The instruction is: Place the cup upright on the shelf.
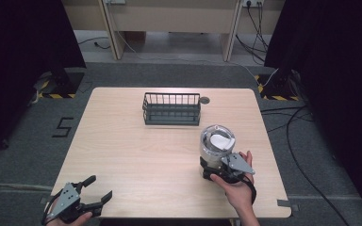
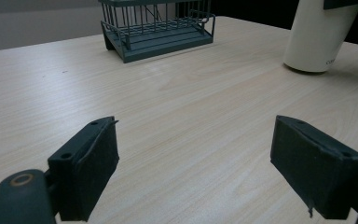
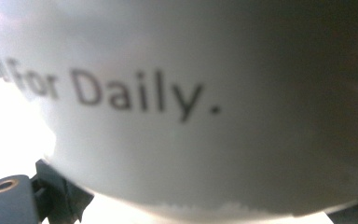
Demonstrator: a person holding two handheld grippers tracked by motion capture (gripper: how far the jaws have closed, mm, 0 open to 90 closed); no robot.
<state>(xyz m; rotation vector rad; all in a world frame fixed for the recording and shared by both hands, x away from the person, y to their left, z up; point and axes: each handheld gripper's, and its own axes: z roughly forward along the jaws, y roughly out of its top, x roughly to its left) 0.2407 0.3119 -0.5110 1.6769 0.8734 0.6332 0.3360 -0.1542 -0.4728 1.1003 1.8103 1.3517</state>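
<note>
**Cup: grip low on the wall**

The cup [image 1: 217, 147] stood upright on the table [image 1: 136, 155], right of centre, near the basket [image 1: 171, 108]. The right gripper [image 1: 215, 172] clasped its base. The smooth wall looked slippery and light; a low, firm hold seemed best. The left gripper [image 1: 95, 189] rested spread, holding nothing.

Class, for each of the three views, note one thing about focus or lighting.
High view: even light, dark curtains at both sides. Left gripper view: wire basket and table sharp. Right gripper view: white cup so close its lettering blurs, bright glare lower left.
</note>
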